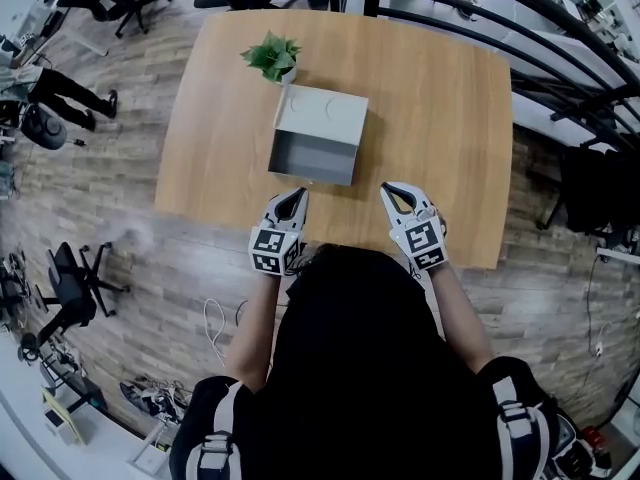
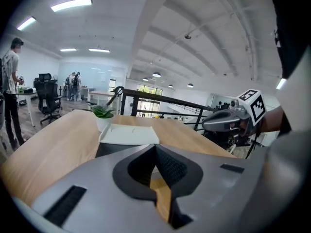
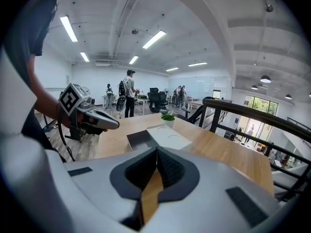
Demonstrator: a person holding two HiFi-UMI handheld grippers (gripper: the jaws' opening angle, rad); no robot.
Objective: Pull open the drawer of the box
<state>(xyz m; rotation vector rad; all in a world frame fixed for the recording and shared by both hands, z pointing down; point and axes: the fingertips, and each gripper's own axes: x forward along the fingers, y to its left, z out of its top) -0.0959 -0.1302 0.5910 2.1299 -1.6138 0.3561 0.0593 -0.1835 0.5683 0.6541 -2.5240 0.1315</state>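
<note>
Drawer (image 1: 312,155) stands out of the white box (image 1: 322,114) toward the person, its grey inside open to the head view. It sits at 12 o'clock from the person, mid-way across the table (image 1: 440,138). A potted plant (image 1: 272,56) stands at 11 o'clock of the box, just beside its far corner.

Left gripper (image 1: 296,198) hovers at 7 o'clock of the drawer, near its front wall but apart from it. Its own view shows the two jaws met at the tips with nothing between them.

Right gripper (image 1: 390,192) hovers at 4 o'clock of the drawer, further off to the side, over the table's near edge. Its jaws are likewise together and empty.

Assessment: the drawer appears largely drawn out, so the pull is at or near its end. If more travel is wanted, one gripper should part its jaws, take the front wall squarely at its middle and draw straight toward 6 o'clock. The other gripper should press down on the box top, since the box looks light and would likely slide with the drawer. An off-centre pull risks skewing the drawer.
</note>
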